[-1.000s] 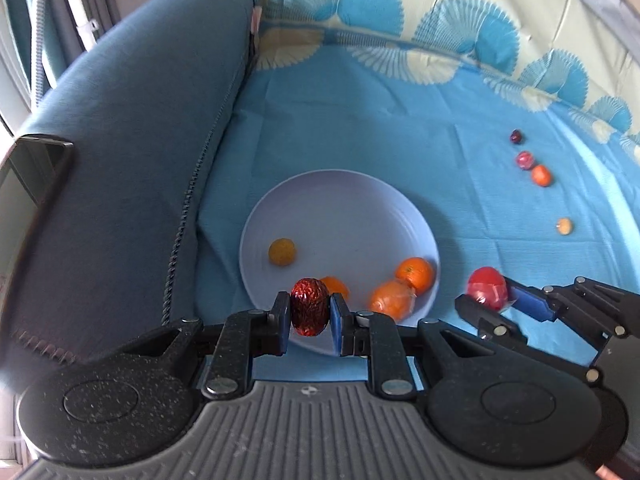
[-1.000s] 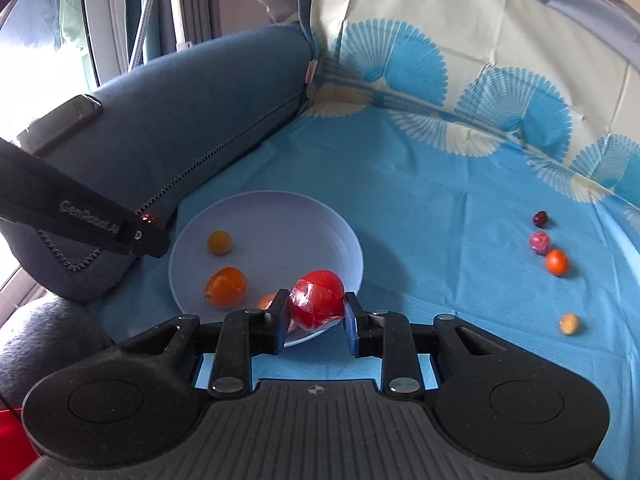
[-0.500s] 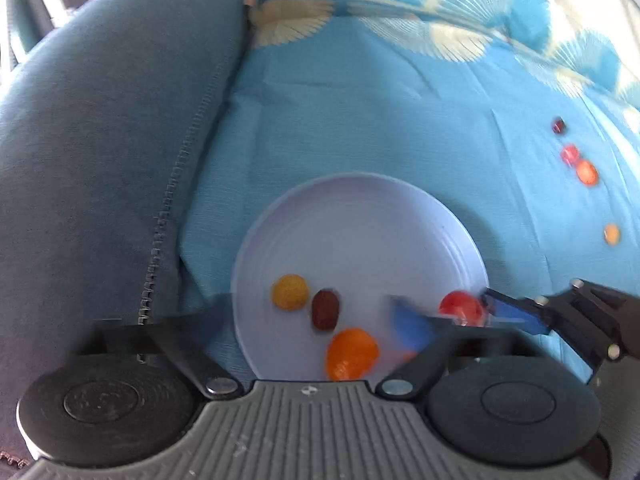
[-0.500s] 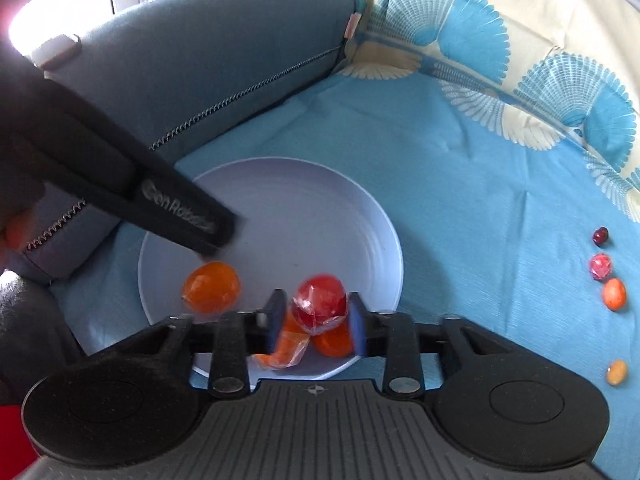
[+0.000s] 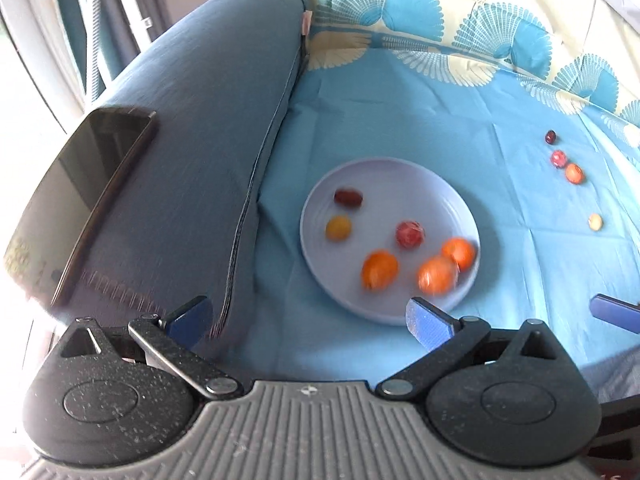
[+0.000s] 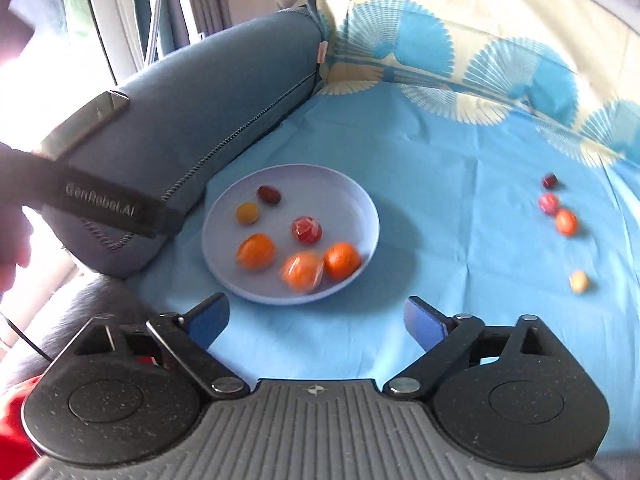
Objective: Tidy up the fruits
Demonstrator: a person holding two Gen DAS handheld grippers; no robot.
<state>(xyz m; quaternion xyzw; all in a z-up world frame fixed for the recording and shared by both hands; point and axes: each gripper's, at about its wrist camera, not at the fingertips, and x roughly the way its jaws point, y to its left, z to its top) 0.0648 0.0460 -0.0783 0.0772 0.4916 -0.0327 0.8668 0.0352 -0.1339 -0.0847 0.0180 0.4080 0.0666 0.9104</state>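
Both fruits now lie released on the plate (image 5: 400, 312) — left gripper (image 5: 308, 320) and right gripper (image 6: 316, 320) jaws spread apart, just short of it.

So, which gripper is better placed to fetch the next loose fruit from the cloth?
Probably the right gripper: open, empty, and on the same side as the four loose fruits. The left gripper sits beside the cushion.

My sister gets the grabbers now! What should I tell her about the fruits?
Left gripper: jaws wide open, holding nothing.
Right gripper: jaws wide open, holding nothing.
Plate: six fruits in it, including the dark red one and the shiny red one.
Done: those six are gathered.
Left: four small fruits lie on the blue cloth to the right: dark one, pink one, orange one, pale one. Carry each to the plate.
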